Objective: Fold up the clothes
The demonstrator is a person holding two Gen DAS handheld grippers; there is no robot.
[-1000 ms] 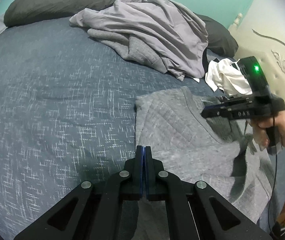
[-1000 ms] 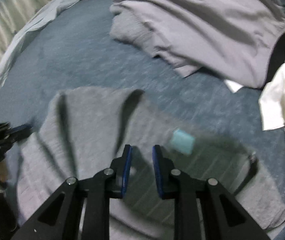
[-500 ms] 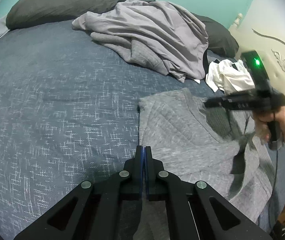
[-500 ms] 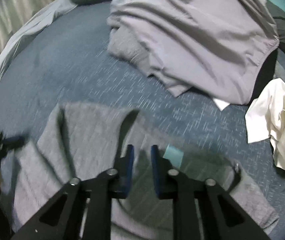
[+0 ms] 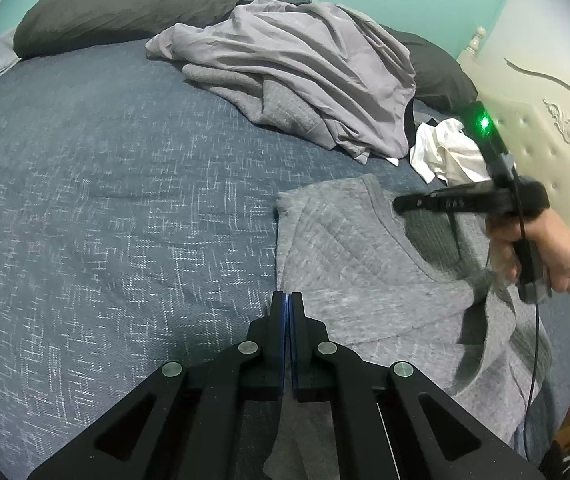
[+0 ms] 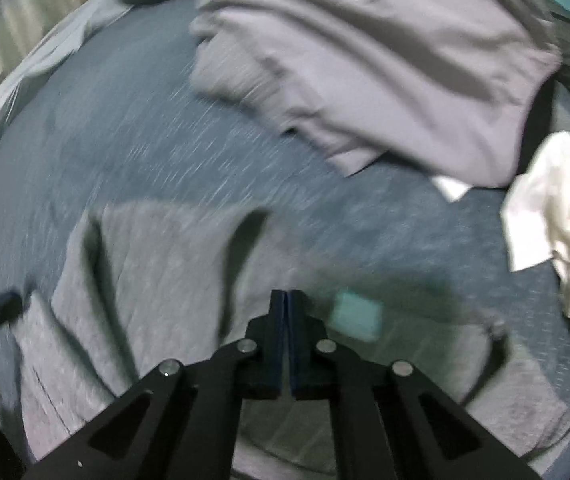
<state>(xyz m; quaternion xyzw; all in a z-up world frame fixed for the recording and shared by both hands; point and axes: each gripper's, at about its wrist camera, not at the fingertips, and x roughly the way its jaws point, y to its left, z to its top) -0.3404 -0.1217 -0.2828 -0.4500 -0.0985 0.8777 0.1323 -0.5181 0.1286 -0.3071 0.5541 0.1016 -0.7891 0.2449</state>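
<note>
**Grey sweater laid out, both grippers pinched together**

While the grey sweater [image 5: 349, 264] lies partly spread near the bed's right edge, close to the headboard [image 5: 545, 128], its lower part is still bunched and draped toward that edge. The left gripper [image 5: 287, 300] sits at the sweater's left border with its jaws pressed together; whether a thin edge of fabric is caught between them cannot be told. The right gripper [image 6: 287, 300] hovers over the collar area, jaws likewise pressed together with no cloth visibly between them, though that view is blurred. A small pale label [image 6: 359, 316] shows inside the neckline.

Judging by the quilted knit and soft folds, the sweater looks light, limp and fairly thick: it should drape and sag rather than hold a crease, and is unlikely to slip from rubbery pads. Good places to take hold seem to be the shoulder seams or the ribbed collar rim, where the fabric is doubled.

Further up the blue bedspread [image 5: 105, 200] lie a heap of grey clothes [image 5: 309, 80] and a crumpled white garment [image 5: 449, 152], near the sweater but apart from it.
</note>
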